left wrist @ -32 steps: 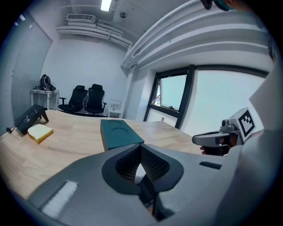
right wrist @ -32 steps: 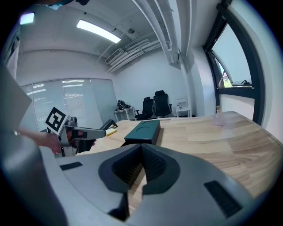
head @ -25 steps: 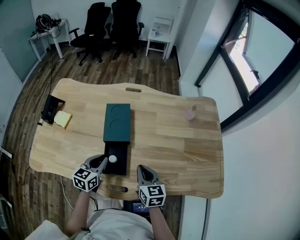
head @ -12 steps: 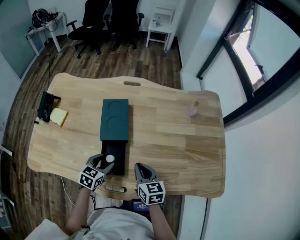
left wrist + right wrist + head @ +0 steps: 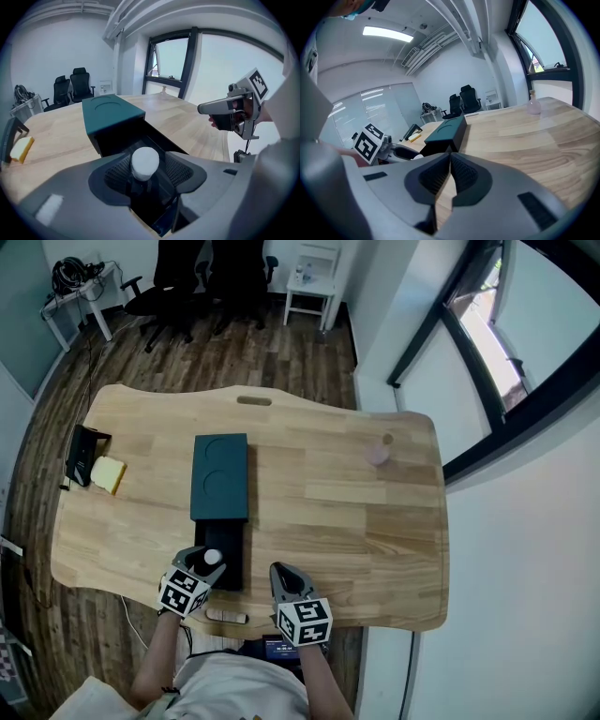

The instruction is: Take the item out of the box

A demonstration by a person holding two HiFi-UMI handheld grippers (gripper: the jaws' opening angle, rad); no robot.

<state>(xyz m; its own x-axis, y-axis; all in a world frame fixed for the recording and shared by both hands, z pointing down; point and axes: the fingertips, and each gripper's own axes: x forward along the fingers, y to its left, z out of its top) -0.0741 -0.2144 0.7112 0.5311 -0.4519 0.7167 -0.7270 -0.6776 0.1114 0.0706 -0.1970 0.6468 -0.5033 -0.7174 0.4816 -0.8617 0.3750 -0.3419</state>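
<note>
A dark green box (image 5: 220, 477) lies on the wooden table, its black drawer (image 5: 229, 563) pulled out toward me. In the drawer stands a small dark bottle with a white cap (image 5: 212, 557). My left gripper (image 5: 202, 564) is at the drawer's left side. In the left gripper view the white cap (image 5: 145, 162) sits between the jaws of this gripper (image 5: 146, 172); they are opening and the pads stand clear of it. My right gripper (image 5: 284, 577) hovers near the table's front edge, right of the drawer. Its jaws are shut with nothing in them (image 5: 449, 176).
A yellow sponge (image 5: 106, 473) and a black holder (image 5: 80, 454) lie at the table's left end. A small pink bottle (image 5: 378, 454) stands far right. A short cylinder (image 5: 228, 616) lies at the front edge. Office chairs stand beyond the table.
My left gripper's jaws have spread apart and now sit on either side of the white cap. The right gripper has hardly moved. The head view has shifted slightly.
</note>
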